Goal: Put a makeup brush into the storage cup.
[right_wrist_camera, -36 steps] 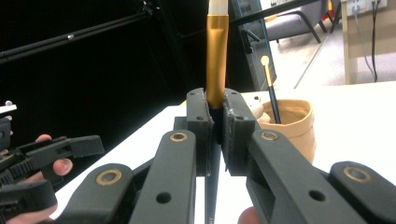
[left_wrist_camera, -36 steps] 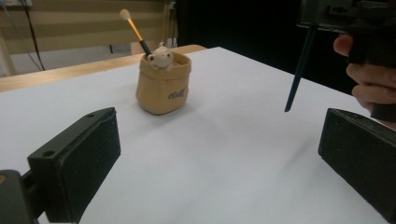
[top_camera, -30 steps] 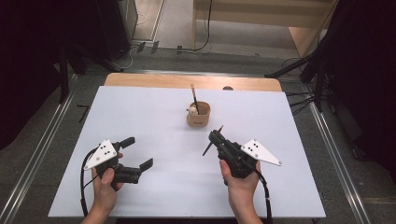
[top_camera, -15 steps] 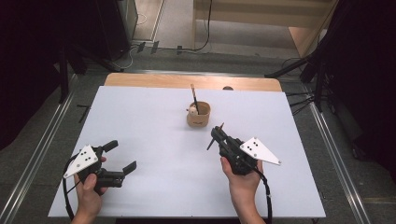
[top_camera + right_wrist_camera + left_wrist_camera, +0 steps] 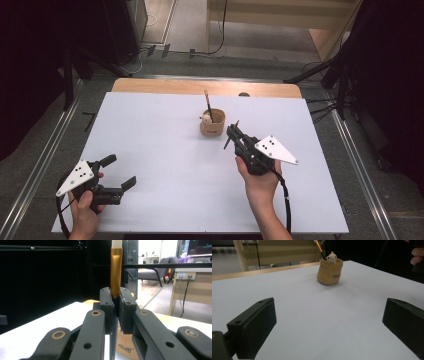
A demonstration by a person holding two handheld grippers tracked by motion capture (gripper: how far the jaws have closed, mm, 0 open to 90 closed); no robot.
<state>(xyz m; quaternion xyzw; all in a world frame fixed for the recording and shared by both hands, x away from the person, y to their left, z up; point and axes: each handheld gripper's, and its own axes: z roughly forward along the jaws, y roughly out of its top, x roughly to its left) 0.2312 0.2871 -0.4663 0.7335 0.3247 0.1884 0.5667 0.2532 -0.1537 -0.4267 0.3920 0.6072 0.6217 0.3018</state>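
A small tan holder [image 5: 212, 122] stands on a white table [image 5: 165, 150], toward the far edge from the person. A pale animal figure [image 5: 332, 257] peeks over the holder's rim, and a first brush [image 5: 208, 105] leans inside it. Just to the right of the holder, the right gripper [image 5: 233, 134] has its jaws clamped on a second brush [image 5: 116, 275], which stands upright above the holder. The left gripper [image 5: 119, 171] rests well apart from the holder, at the near left of the table, jaws spread wide and empty.
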